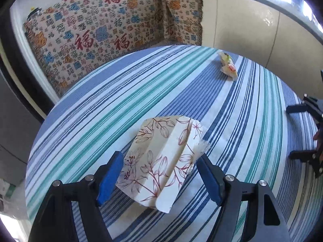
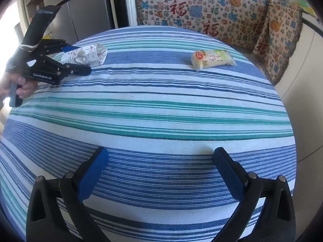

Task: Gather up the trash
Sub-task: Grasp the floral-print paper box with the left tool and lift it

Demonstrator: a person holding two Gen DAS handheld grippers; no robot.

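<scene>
**Floral paper carton between the left fingers**

The floral carton [image 1: 159,159], cream with reddish-brown stems and flattened into folds, lay on the striped tablecloth [image 1: 232,125] between the spread fingers of the left gripper [image 1: 160,173], neither pad pressing it. A snack wrapper [image 2: 213,59] lay well apart. The right gripper [image 2: 160,173] hung wide, holding nothing.
</scene>
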